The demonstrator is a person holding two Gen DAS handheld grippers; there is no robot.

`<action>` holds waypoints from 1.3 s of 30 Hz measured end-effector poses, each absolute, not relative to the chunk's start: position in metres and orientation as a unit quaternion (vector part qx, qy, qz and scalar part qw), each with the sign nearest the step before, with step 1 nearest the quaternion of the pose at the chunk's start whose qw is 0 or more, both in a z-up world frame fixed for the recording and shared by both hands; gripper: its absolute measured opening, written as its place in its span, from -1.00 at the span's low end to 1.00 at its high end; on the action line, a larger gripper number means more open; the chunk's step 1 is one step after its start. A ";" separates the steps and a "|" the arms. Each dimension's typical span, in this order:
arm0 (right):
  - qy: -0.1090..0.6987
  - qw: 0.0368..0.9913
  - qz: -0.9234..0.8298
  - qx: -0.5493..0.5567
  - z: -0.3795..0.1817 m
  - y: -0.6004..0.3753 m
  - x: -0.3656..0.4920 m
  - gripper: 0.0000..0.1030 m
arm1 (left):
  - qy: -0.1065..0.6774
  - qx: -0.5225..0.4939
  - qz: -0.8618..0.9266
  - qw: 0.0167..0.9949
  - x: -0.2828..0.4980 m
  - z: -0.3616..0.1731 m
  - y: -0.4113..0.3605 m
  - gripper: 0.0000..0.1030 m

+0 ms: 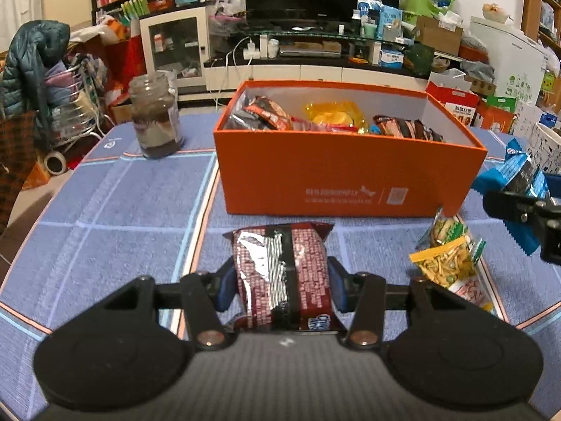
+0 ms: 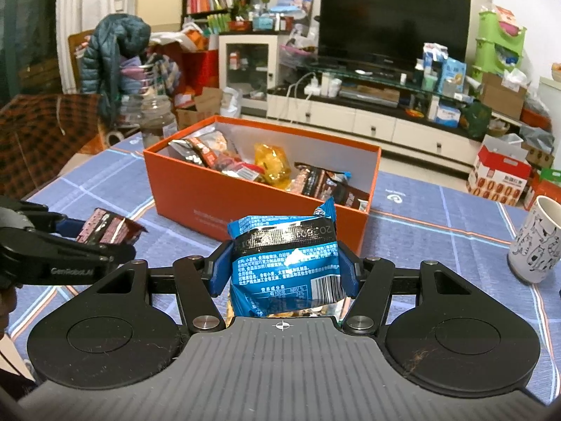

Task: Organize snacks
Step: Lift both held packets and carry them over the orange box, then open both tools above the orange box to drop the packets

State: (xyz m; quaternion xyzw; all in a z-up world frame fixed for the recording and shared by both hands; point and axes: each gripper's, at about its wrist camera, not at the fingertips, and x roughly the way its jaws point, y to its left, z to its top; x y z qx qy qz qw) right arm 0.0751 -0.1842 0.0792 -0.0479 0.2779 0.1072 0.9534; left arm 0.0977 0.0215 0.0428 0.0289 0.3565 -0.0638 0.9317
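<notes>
A: Nearest the left wrist camera, the left tongs (image 1: pixel 283 282) are closed on a maroon snack packet (image 1: pixel 282 273), its silvery seam and printed back facing up, the blue pads (image 1: pixel 224 289) pressed to either side of it.

B: And the right tongs (image 2: pixel 284 273)?

A: They grip a blue snack packet (image 2: pixel 285 263) the same way, barcode and nutrition print toward the lens. From the left wrist view that blue packet shows at the far right edge, held above the desk (image 1: pixel 105 203).

B: Where is the box?

A: The orange box (image 1: pixel 347 175) stands open on the blue checked cloth of the desk, straight ahead of both tongs. Inside lie several packets already: dark red-and-black ones at the left and right ends and a yellow bag (image 1: pixel 333 114) near the middle.

B: Anything loose on the desk?

A: Two small packets (image 1: pixel 450 256) lie just right of the left tongs, near the box's front right corner: one green-and-yellow, overlapping a yellow one with noodle-like sticks printed on it. A pink-and-white wrapper edge lies below them; what it is cannot be told.

B: Other things?

A: A glass jar (image 1: pixel 156 115) with dark and pale layers stands left of the box. A white mug (image 2: pixel 536 242) with cat drawings stands well to the box's right. Beyond the desk are a black television (image 2: pixel 396 28) and a cluttered cabinet.
</notes>
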 end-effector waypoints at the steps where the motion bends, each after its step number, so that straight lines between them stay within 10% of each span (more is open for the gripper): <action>1: 0.277 0.954 0.108 -0.047 0.080 -0.184 0.075 -0.04 | 0.355 0.028 -0.064 0.932 0.098 0.044 0.021 -0.05; 19: 0.229 0.968 0.099 0.007 0.152 -0.188 0.177 -0.03 | 0.289 0.021 -0.081 0.954 0.226 0.142 0.005 -0.04; 27: 0.220 0.973 0.064 0.026 0.159 -0.215 0.165 0.59 | 0.274 -0.028 -0.096 0.956 0.177 0.124 0.035 0.35; 39: 0.377 0.922 0.087 0.016 0.038 -0.198 0.074 0.15 | 0.354 -0.090 -0.063 0.929 0.082 0.046 0.098 0.35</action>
